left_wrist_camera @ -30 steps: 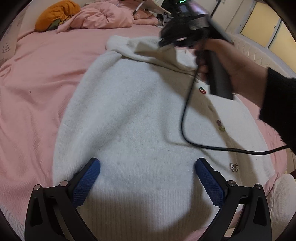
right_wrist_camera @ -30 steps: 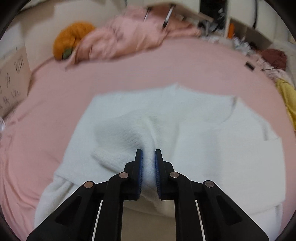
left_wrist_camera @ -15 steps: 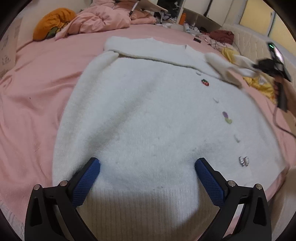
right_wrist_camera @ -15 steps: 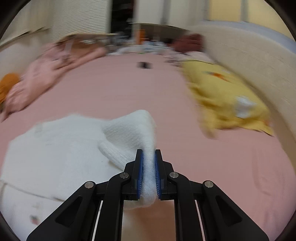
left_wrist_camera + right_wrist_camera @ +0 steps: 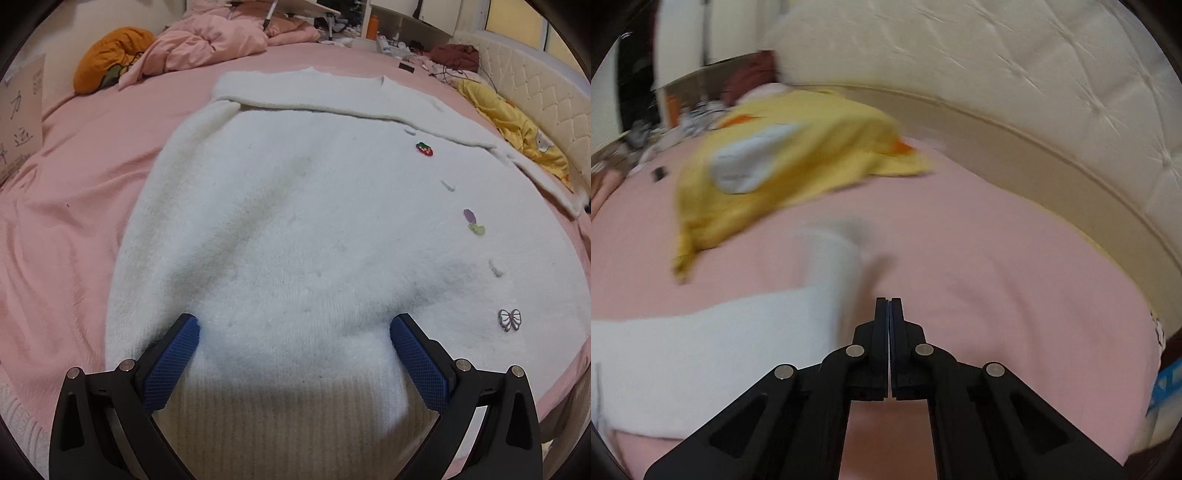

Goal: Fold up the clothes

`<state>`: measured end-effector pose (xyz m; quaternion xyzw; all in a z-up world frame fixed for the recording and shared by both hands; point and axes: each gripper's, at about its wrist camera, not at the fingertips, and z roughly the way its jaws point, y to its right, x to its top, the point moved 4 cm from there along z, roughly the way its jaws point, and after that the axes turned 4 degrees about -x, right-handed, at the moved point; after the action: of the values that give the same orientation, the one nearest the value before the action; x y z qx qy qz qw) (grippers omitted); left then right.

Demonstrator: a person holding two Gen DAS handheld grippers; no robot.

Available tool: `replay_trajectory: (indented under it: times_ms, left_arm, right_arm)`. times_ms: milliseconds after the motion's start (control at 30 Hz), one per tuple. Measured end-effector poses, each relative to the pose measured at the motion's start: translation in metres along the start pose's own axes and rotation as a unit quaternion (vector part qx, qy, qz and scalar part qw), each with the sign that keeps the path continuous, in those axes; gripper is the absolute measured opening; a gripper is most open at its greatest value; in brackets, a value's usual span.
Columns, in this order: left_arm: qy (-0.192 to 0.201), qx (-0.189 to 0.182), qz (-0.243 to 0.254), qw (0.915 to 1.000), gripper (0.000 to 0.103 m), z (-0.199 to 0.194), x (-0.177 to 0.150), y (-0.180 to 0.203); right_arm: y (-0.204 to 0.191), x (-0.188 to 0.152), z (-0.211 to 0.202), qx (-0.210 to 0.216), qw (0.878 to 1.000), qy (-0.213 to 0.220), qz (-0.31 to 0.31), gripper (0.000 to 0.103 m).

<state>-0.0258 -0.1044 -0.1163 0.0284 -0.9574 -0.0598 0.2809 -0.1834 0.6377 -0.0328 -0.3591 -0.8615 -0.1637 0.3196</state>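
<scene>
- The left gripper (image 5: 295, 334) points steeply down over the near hem of the white cardigan (image 5: 314, 221), jaws wide, empty.
- The right gripper (image 5: 888, 317) angles down over the pink bed (image 5: 997, 258) near the headboard-side edge, jaws pressed together, empty.
- The cardigan lies spread flat mid-bed; its sleeve (image 5: 827, 266) lies just left of the right gripper.

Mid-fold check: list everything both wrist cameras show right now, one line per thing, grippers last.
White cardigan: one, white, spread flat on the bed, sleeve stretched out sideways.
Decorative buttons: three seen, red, purple-green, silver butterfly, along the cardigan's right edge.
Bedsheet: one, pink, under everything.
Yellow garment: one, yellow, near the headboard.
Headboard: one, cream, quilted.
Pink duvet: one, bunched at the far end.
Orange cushion: one, beside the duvet.
Left gripper: open, over the cardigan's hem.
Right gripper: shut, empty, beside the sleeve.
</scene>
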Motion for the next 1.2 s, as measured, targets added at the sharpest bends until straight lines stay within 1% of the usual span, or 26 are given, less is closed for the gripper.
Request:
replay_trajectory:
  times_ms: [100, 133, 167, 267, 300, 333, 367, 400, 433, 467, 500, 533, 567, 600, 633, 667, 700, 733, 767, 800, 867, 967, 1033, 1067, 1133, 1200]
  left_arm:
    - [-0.002, 0.008, 0.000, 1.0000, 0.103, 0.001, 0.000, 0.002]
    - [-0.002, 0.011, 0.000, 0.9999, 0.103, 0.001, 0.000, 0.002]
    - [-0.002, 0.013, 0.001, 0.9999, 0.103, 0.001, 0.000, 0.002]
    - [-0.001, 0.019, 0.004, 0.9998, 0.103, 0.002, -0.001, 0.002]
    - [-0.001, 0.021, 0.004, 0.9998, 0.103, 0.002, -0.001, 0.003]
    - [-0.001, 0.022, 0.004, 0.9998, 0.103, 0.002, -0.001, 0.003]
    - [0.000, 0.023, 0.004, 0.9997, 0.103, 0.001, -0.001, 0.004]
    - [0.001, 0.024, 0.004, 0.9997, 0.103, 0.001, -0.002, 0.004]
    - [0.001, 0.024, 0.004, 0.9997, 0.103, 0.001, -0.002, 0.004]
    - [0.001, 0.025, 0.004, 0.9997, 0.103, 0.001, -0.002, 0.005]
    - [0.001, 0.025, 0.004, 0.9997, 0.103, 0.002, -0.002, 0.005]
    - [0.001, 0.025, 0.004, 0.9997, 0.103, 0.001, -0.002, 0.004]
    - [0.001, 0.025, 0.004, 0.9997, 0.103, 0.001, -0.002, 0.004]
    - [0.001, 0.025, 0.004, 0.9997, 0.103, 0.001, -0.003, 0.004]
    - [0.001, 0.025, 0.004, 0.9997, 0.103, 0.000, -0.004, 0.004]
    - [0.001, 0.025, 0.004, 0.9997, 0.103, 0.000, -0.004, 0.004]
    - [0.001, 0.025, 0.005, 0.9997, 0.103, 0.000, -0.004, 0.004]
    - [0.001, 0.024, 0.005, 0.9997, 0.103, 0.000, -0.004, 0.003]
    - [0.002, 0.024, 0.005, 0.9997, 0.103, 0.000, -0.004, 0.003]
    - [0.002, 0.025, 0.005, 0.9997, 0.103, 0.000, -0.004, 0.003]
    - [0.004, 0.026, 0.004, 0.9997, 0.103, -0.001, -0.004, 0.003]
    - [0.007, 0.025, 0.005, 0.9996, 0.103, -0.001, -0.004, 0.002]
    - [0.009, 0.024, 0.005, 0.9997, 0.103, -0.002, -0.004, 0.001]
    - [0.009, 0.023, 0.004, 0.9997, 0.103, -0.003, -0.004, 0.001]
    - [0.011, 0.022, 0.004, 0.9997, 0.103, -0.004, -0.004, 0.000]
    - [0.012, 0.020, 0.004, 0.9997, 0.103, -0.004, -0.004, -0.001]
  right_arm:
    - [0.051, -0.006, 0.015, 0.021, 0.996, -0.027, 0.086, 0.001]
    - [0.060, -0.007, 0.012, 0.025, 0.995, -0.021, 0.096, 0.002]
    - [0.061, -0.007, 0.003, 0.028, 0.996, -0.003, 0.089, 0.004]
    - [0.064, -0.006, -0.023, 0.038, 0.996, 0.051, 0.068, 0.004]
    - [0.056, -0.006, -0.034, 0.044, 0.996, 0.068, 0.048, 0.007]
    - [0.041, -0.008, -0.043, 0.051, 0.995, 0.083, 0.016, 0.022]
    - [0.026, -0.010, -0.050, 0.055, 0.994, 0.093, -0.011, 0.043]
    - [0.009, -0.015, -0.052, 0.065, 0.993, 0.095, -0.038, 0.053]
    - [-0.008, -0.021, -0.054, 0.081, 0.990, 0.092, -0.068, 0.076]
    - [-0.024, -0.029, -0.051, 0.102, 0.988, 0.078, -0.091, 0.079]
    - [-0.032, -0.037, -0.040, 0.110, 0.988, 0.052, -0.095, 0.078]
    - [-0.035, -0.044, -0.028, 0.104, 0.990, 0.023, -0.088, 0.073]
    - [-0.032, -0.050, -0.013, 0.089, 0.994, -0.010, -0.066, 0.059]
    - [-0.022, -0.055, -0.001, 0.069, 0.996, -0.034, -0.036, 0.055]
    - [-0.008, -0.057, 0.004, 0.063, 0.997, -0.038, -0.003, 0.051]
    - [0.007, -0.056, 0.003, 0.061, 0.997, -0.032, 0.030, 0.045]
    - [0.016, -0.052, -0.001, 0.024, 0.999, -0.021, 0.036, 0.045]
    - [0.024, -0.048, -0.006, -0.037, 0.999, -0.008, 0.026, 0.047]
    - [0.032, -0.043, -0.014, -0.086, 0.996, 0.011, 0.017, 0.047]
    - [0.037, -0.040, -0.022, -0.093, 0.995, 0.023, 0.017, 0.047]
    - [0.036, -0.039, -0.038, -0.053, 0.998, 0.030, 0.023, 0.047]
    - [0.014, -0.051, -0.088, 0.008, 0.998, 0.063, 0.005, 0.048]
    - [-0.019, -0.059, -0.119, 0.060, 0.996, 0.066, -0.016, 0.048]
    - [-0.040, -0.066, -0.138, 0.093, 0.993, 0.065, -0.029, 0.048]
    - [-0.078, -0.086, -0.175, 0.147, 0.986, 0.059, -0.057, 0.048]
    - [-0.122, -0.119, -0.220, 0.190, 0.975, 0.051, -0.099, 0.052]
